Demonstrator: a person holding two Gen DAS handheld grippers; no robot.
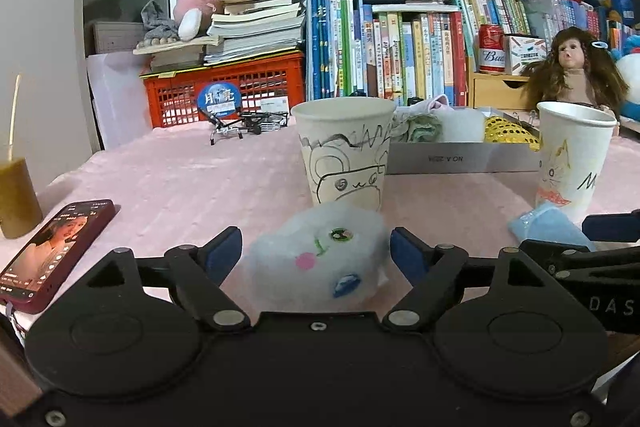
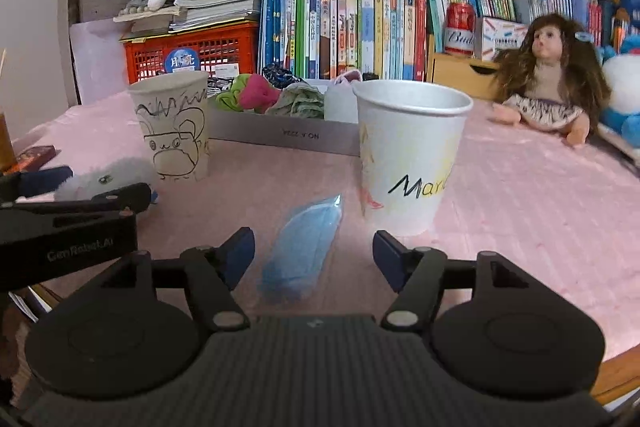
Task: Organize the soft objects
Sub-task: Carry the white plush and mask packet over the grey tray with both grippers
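A: Fingers (image 1: 224, 247) of the left gripper (image 1: 316, 251) stand wide apart, one on each side of the white fluffy toy (image 1: 316, 267). The pads do not press it, so nothing is held. The right gripper (image 2: 314, 253) is likewise spread, with the blue soft piece (image 2: 304, 247) lying between its jaws and touched by neither.

B: Location of the two soft objects?

A: Both rest on the pink tablecloth (image 2: 520, 207). The toy lies just in front of the paper cup with the bear drawing (image 1: 344, 151); the blue piece lies just beside the paper cup lettered in black (image 2: 408, 155). Behind them, a grey tray (image 2: 280, 135) already holds other soft items.

B: Appearance?

A: The toy is a pale, fuzzy lump with a green eye, a pink cheek spot and a blue patch. The blue piece is flat, elongated and tapered, with a slightly glossy edge.

B: Likely hazards?

A: Probably three. Closing on fluff alone could let the toy slip free. The thin blue piece may be pinched together with the cloth beneath. Either light cup, standing so near, could be tipped by a finger swinging past it.
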